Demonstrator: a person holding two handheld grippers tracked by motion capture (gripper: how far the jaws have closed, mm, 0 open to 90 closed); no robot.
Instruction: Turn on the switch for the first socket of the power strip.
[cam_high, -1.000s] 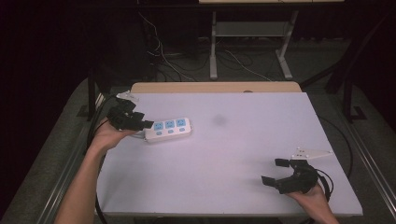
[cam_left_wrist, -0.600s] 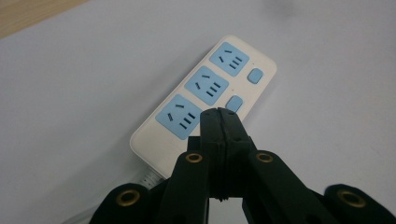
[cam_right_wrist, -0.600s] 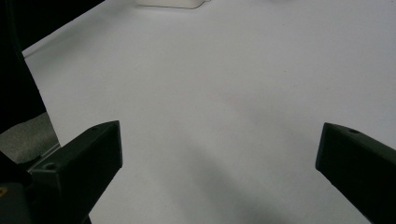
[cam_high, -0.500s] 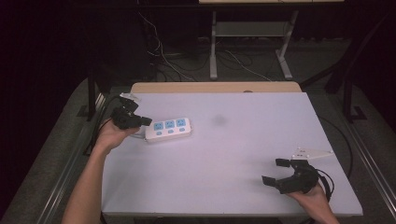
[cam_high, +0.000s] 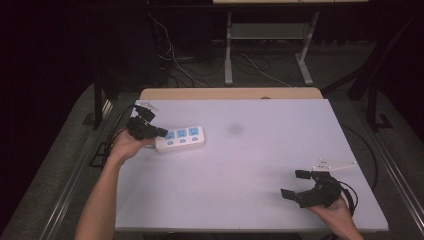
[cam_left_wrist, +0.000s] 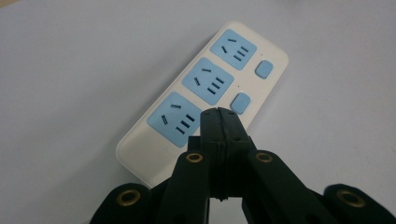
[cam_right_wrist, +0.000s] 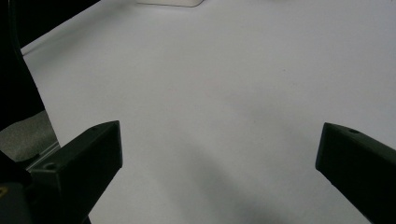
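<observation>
high view: left tool (cam_high: 159, 132) at left-centre of frame, tip at the power strip (cam_high: 181, 138) end; right tool (cam_high: 299, 184) lower right on white table (cam_high: 260, 150), jaws spread, empty.
left gripper view: jaws pressed together, gripping nothing, tip over strip's nearest blue socket (cam_left_wrist: 177, 119).
right gripper view: jaws wide apart over bare table.

Two black hand-held grippers, bare forearms, no sleeves.
Left hand-held gripper (cam_left_wrist: 218, 122): brass-ringed screw holes; right hand-held gripper (cam_high: 299, 184): blocky jaw tips, grey three-cornered plate (cam_high: 334, 163), trailing black cable (cam_high: 351, 196).
</observation>
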